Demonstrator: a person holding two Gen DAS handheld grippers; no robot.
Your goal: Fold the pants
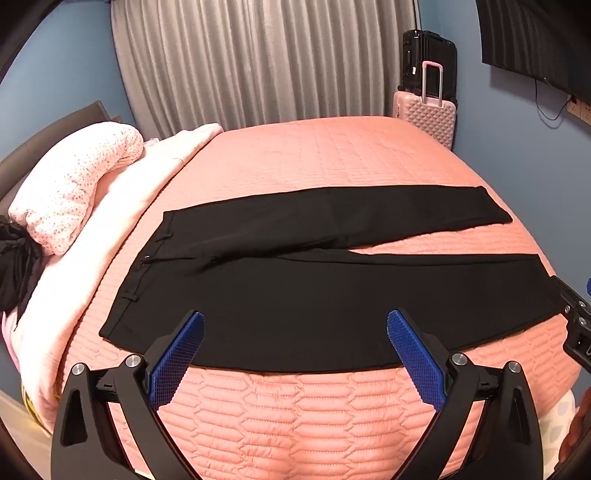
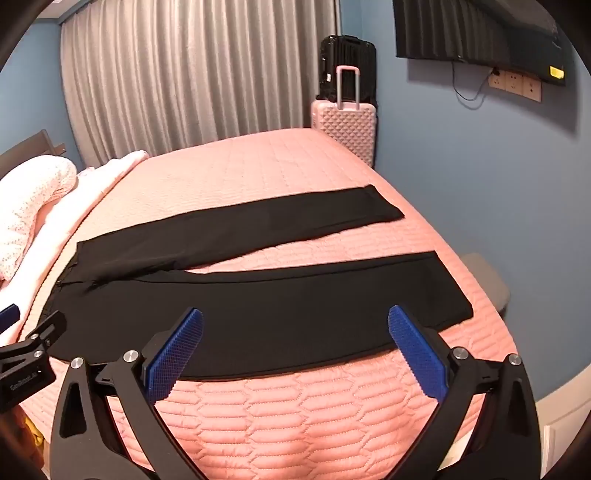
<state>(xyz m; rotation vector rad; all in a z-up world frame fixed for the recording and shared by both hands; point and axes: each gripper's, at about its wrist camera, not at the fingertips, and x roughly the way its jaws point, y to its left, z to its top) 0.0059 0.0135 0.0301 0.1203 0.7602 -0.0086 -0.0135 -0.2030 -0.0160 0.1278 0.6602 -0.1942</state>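
Black pants (image 1: 314, 280) lie flat on the pink quilted bed (image 1: 314, 406), waistband to the left and both legs spread apart to the right. They also show in the right wrist view (image 2: 258, 306). My left gripper (image 1: 295, 325) is open and empty, hovering over the near leg's front edge toward the waist. My right gripper (image 2: 295, 321) is open and empty above the near leg's front edge, farther toward the hem. The right gripper's body shows at the left wrist view's right edge (image 1: 576, 332). The left gripper's body shows at the right wrist view's left edge (image 2: 29, 354).
A pink bedspread and speckled pillow (image 1: 74, 184) are piled at the bed's left. A pink suitcase (image 1: 428, 114) and a black one (image 1: 428, 59) stand by the grey curtain. A TV (image 2: 480, 33) hangs on the blue wall. A grey stool (image 2: 487, 280) stands right of the bed.
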